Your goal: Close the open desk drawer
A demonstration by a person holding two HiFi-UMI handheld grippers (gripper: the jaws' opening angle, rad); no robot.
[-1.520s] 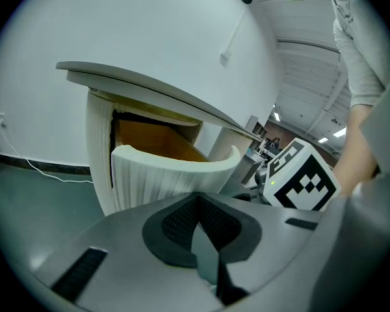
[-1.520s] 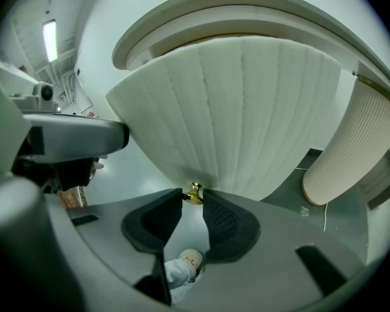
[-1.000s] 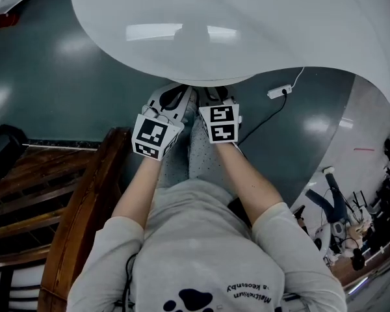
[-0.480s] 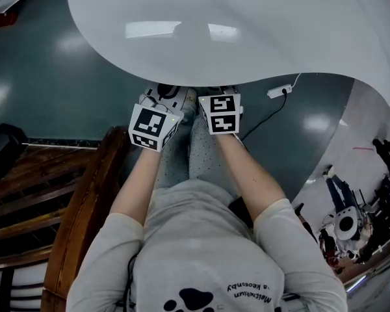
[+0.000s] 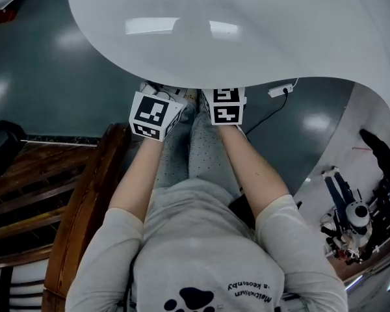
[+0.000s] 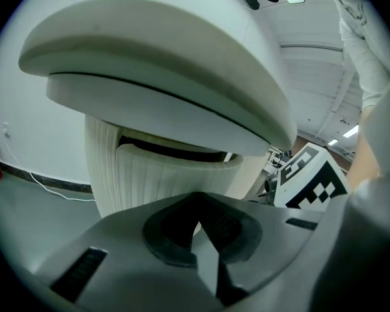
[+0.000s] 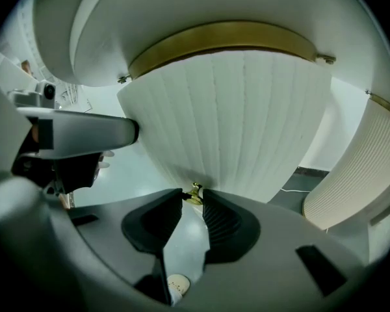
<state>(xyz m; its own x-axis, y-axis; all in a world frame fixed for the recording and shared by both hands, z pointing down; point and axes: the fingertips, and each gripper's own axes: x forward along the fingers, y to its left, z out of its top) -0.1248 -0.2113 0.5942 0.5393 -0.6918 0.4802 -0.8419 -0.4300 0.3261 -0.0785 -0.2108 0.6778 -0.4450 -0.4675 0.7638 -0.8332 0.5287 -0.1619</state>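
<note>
White ribbed drawer (image 7: 234, 122) is seen poking out under the table (image 5: 247, 38), so closing isn't judged done yet; its brass knob (image 7: 195, 192) is pinched by the right claw (image 7: 193, 194), left claw (image 6: 198, 197) is shut on nothing

Desk top (image 5: 247, 31) is smooth glossy white and throws back the ceiling lights. Drawer front (image 7: 247, 122) looks matt white with fine vertical ribbing. Under the desk top's edge runs a dull brass-looking band (image 7: 227, 38), and the little knob (image 7: 195, 191) is shiny gold metal. Floor (image 5: 58, 77) is glossy grey-green. Chair (image 5: 84, 200) is dark varnished wood. Right gripper (image 7: 193, 198) is matt grey plastic with black ribbed pads (image 7: 222, 221).
</note>
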